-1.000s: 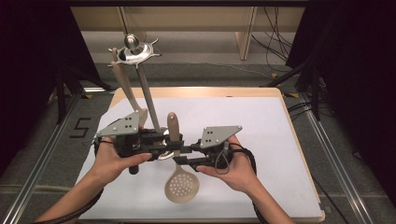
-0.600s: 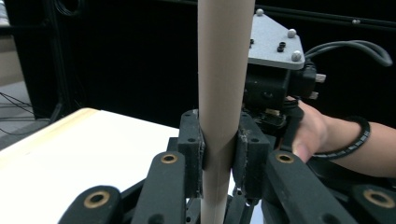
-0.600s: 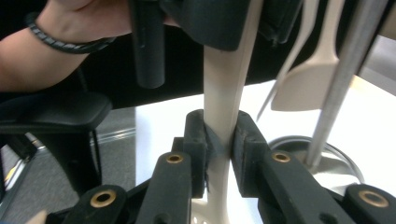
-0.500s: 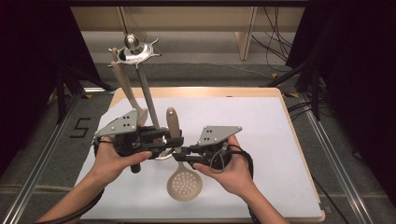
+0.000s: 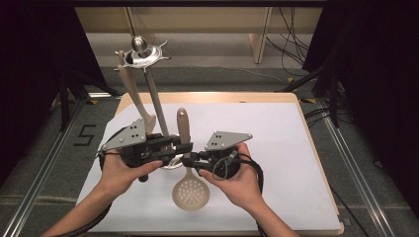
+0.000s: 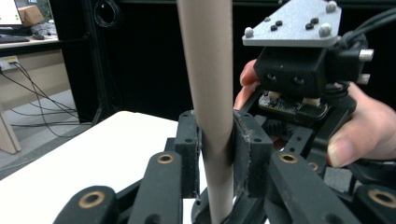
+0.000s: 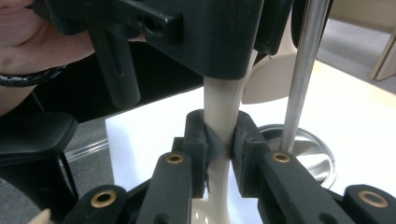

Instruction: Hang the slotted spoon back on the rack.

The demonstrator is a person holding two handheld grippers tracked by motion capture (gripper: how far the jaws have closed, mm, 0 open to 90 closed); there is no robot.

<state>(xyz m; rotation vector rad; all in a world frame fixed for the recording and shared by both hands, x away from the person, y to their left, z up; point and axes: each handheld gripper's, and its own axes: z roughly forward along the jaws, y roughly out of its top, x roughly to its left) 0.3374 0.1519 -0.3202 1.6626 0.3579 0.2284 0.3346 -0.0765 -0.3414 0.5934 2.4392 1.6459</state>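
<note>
Beige plastic forms the slotted spoon (image 5: 189, 190): a round perforated bowl below the jaws, a smooth rounded handle rising above them. Both the left gripper (image 5: 174, 146) and right gripper (image 5: 193, 160) clamp that handle, the left having just tightened. Just behind them stands a shiny metal rack (image 5: 154, 101) on the white worktop (image 5: 291, 148), with another pale utensil (image 5: 134, 96) hanging.

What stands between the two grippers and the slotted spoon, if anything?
Nothing visible. The left gripper already clamps the slotted spoon on its handle, and the right gripper clamps the neck just below. The rack pole stands beside them, not between.
</note>
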